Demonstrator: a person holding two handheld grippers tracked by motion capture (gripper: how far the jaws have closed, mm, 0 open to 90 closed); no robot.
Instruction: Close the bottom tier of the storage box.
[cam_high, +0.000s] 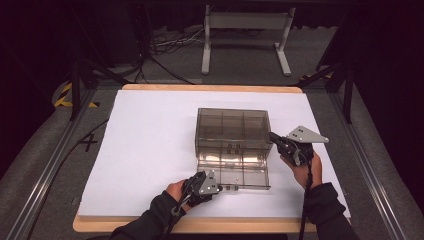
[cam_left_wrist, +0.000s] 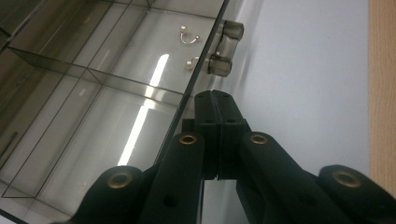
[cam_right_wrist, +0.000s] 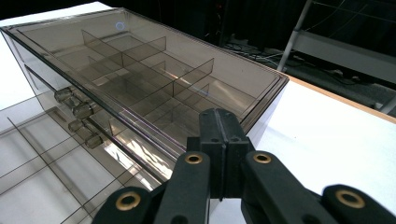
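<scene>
Both sets of jaws pressed together, empty: left gripper (cam_high: 204, 184) at the pulled-out drawer (cam_high: 234, 172), right gripper (cam_high: 286, 145) against the smoky box (cam_high: 232, 129). Probably sliding the drawer: brace the box, move it squarely by the knobs (cam_left_wrist: 219, 64).

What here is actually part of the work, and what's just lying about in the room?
In use:
smoky plastic drawer box
its pulled-out bottom drawer
left gripper, at the drawer front
right gripper, at the box's corner

Just around:
white table cover
grey metal stand
floor cables
</scene>
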